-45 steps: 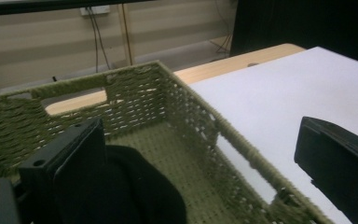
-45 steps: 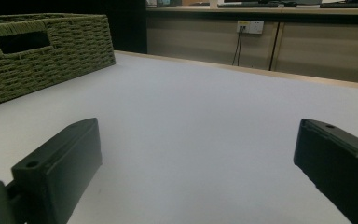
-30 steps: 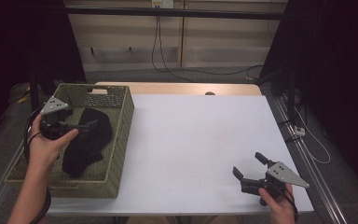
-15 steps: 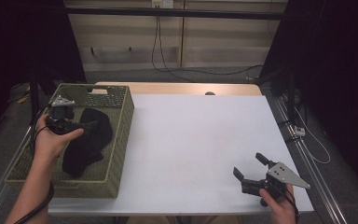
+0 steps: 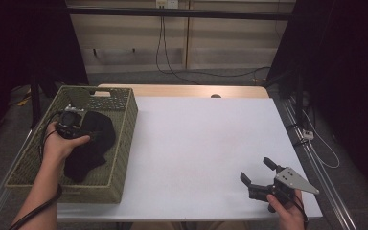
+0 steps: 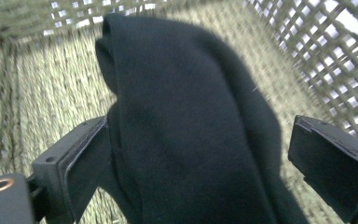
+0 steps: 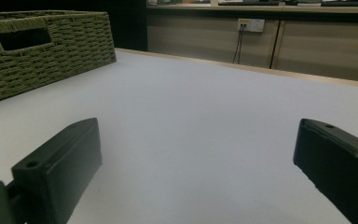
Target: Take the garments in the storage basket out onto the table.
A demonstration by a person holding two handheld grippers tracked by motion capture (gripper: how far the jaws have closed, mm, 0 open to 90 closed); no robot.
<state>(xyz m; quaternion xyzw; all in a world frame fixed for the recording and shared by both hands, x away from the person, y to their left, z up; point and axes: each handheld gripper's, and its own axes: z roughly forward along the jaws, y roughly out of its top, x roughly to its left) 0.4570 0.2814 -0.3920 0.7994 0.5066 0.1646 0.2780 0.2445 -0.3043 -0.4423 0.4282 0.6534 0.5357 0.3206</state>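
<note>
Black cloth (image 6: pixel 186 130); olive-green woven basket (image 5: pixel 120 143); white table (image 5: pixel 206 139); black fingers (image 7: pixel 60 163).

The black cloth garment (image 6: pixel 191 140) looks soft, matt and fleecy. The olive-green woven basket (image 5: pixel 124 124) is of coarse, rough fibre. The white bench (image 5: pixel 206 143) is smooth and matt, edged in pale wood. The left gripper (image 6: pixel 200 163) has matt black plastic jaws.
</note>
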